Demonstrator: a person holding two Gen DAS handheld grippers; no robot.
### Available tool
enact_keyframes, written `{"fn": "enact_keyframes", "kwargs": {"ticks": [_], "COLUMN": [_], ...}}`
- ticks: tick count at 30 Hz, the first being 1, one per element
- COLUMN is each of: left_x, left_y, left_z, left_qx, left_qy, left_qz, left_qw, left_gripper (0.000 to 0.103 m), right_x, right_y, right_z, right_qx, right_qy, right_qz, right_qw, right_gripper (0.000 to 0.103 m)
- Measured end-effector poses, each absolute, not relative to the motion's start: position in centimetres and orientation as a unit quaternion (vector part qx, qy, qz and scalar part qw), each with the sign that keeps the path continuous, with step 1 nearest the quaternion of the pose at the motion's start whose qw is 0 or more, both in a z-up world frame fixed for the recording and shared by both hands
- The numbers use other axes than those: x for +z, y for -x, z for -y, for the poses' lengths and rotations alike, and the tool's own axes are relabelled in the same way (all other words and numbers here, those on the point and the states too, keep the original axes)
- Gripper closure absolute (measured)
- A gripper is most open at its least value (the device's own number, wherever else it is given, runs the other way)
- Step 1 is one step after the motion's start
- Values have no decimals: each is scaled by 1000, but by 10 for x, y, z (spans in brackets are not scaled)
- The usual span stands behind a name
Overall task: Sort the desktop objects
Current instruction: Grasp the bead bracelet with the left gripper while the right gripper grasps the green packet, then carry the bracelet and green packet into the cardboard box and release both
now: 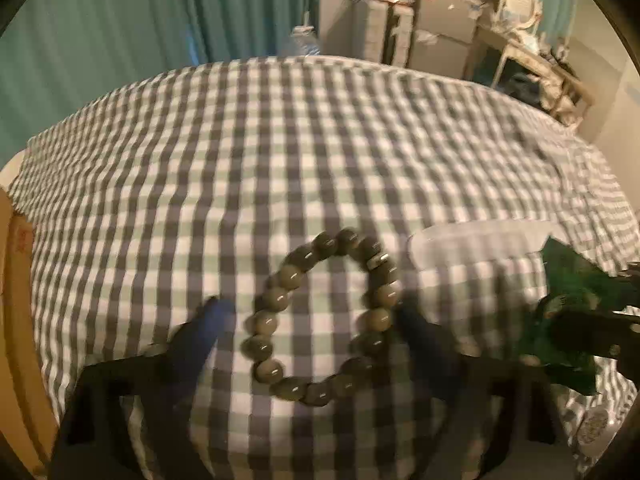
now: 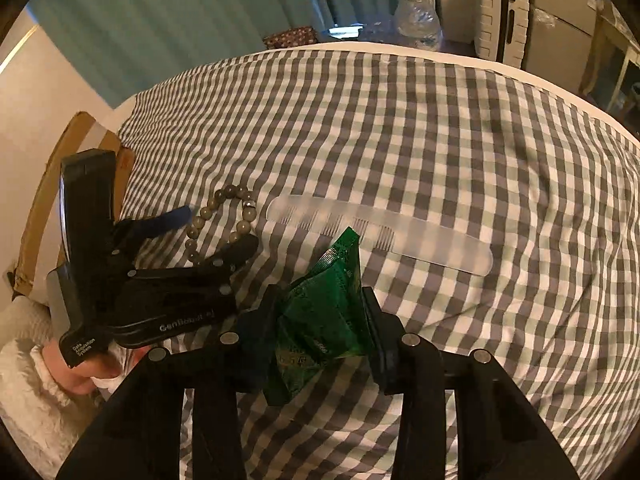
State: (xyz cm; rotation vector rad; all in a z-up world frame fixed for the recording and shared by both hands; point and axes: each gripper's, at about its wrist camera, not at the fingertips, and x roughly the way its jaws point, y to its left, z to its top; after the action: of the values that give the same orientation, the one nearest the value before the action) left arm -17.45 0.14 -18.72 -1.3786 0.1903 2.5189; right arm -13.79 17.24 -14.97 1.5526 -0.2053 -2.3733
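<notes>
Left fingers [image 1: 312, 312] straddle the bracelet [image 1: 320, 316] on the bed [image 1: 280, 140] — apart, not gripping; right fingers [image 2: 320, 320] pinch the packet [image 2: 324, 316].

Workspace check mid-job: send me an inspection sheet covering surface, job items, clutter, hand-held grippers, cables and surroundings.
Surface: gingham cloth, grey and white, slightly rumpled.
Job's things: bead bracelet flat on the cloth; translucent comb flat beside it; green snack packet pinched upright.
Clutter: nothing seen.
Grippers: left hand-held gripper straddles the bracelet, pads not seen pressing; right hand-held gripper shut on the packet.
Cables: nothing seen.
Surroundings: teal curtain, water bottle, white suitcase, cardboard at the cloth's left edge.
</notes>
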Motion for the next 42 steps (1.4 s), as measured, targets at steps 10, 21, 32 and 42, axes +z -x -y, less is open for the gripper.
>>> {"fn": "enact_keyframes", "kwargs": {"ticks": [10, 21, 32, 42], "left_x": [-173, -140, -69, -26], "left_y": [171, 139, 106, 86], "left_z": [-17, -13, -2, 35], "left_qx": [860, 864, 900, 917], "left_qy": [486, 478, 413, 387], "left_qz": [-54, -45, -34, 11], "left_qw": [145, 152, 136, 100], "left_gripper": [81, 92, 92, 92], "right_x": [-138, -101, -47, -8], "right_y": [129, 102, 63, 49], "right_z": [-183, -186, -151, -120], "right_qx": [-835, -858, -880, -893], "right_qy": [-527, -491, -450, -421], "right_qz": [81, 82, 30, 3], "right_qw": [138, 128, 147, 157], "right_gripper": [65, 65, 65, 65]}}
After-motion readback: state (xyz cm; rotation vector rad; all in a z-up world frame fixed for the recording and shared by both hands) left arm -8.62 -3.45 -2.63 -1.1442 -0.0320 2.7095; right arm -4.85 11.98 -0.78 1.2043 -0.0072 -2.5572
